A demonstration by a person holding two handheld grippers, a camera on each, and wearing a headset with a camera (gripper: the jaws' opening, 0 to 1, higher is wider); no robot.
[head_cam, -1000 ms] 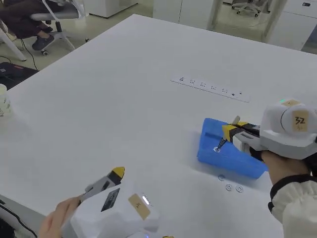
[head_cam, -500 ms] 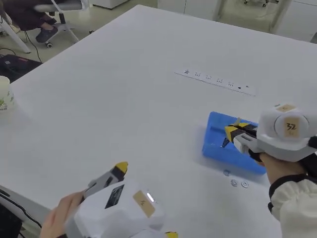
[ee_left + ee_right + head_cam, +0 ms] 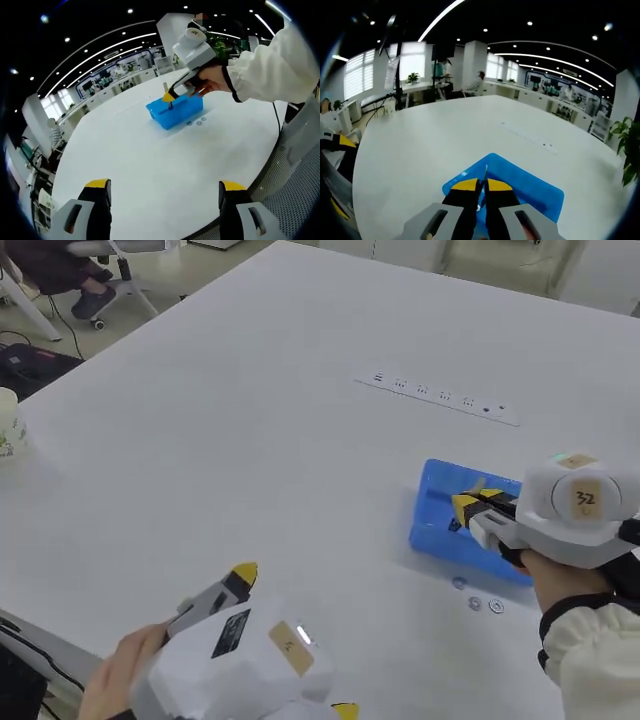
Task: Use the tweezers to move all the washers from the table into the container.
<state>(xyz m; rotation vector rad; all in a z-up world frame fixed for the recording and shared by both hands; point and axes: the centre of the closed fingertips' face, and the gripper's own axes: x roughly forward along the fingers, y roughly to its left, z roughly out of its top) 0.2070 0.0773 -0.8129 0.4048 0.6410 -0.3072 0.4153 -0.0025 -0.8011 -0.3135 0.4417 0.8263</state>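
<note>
Since a second ago the right gripper has kept its place over the container; most of the shift in the head view is the camera's own, and the three washers on the table lie as they did. Its yellow-tipped jaws are pressed together on the tweezers, pinching them partway along their length. The tweezers' long axis runs steeply across the jaws, close to upright: the tips point down into the blue container and the rear end rises above the jaws. Whether the tips carry a washer cannot be told, nor whether any washers already lie inside the container. The three washers are on the bare table just beside the container's near wall, two close together and one a little apart, so by this showing at least three transfers are left and the present one looks to be at the drop-off stage. The left gripper hangs low over the near edge of the table, well apart from the work, its jaws spread wide with nothing between them.
</note>
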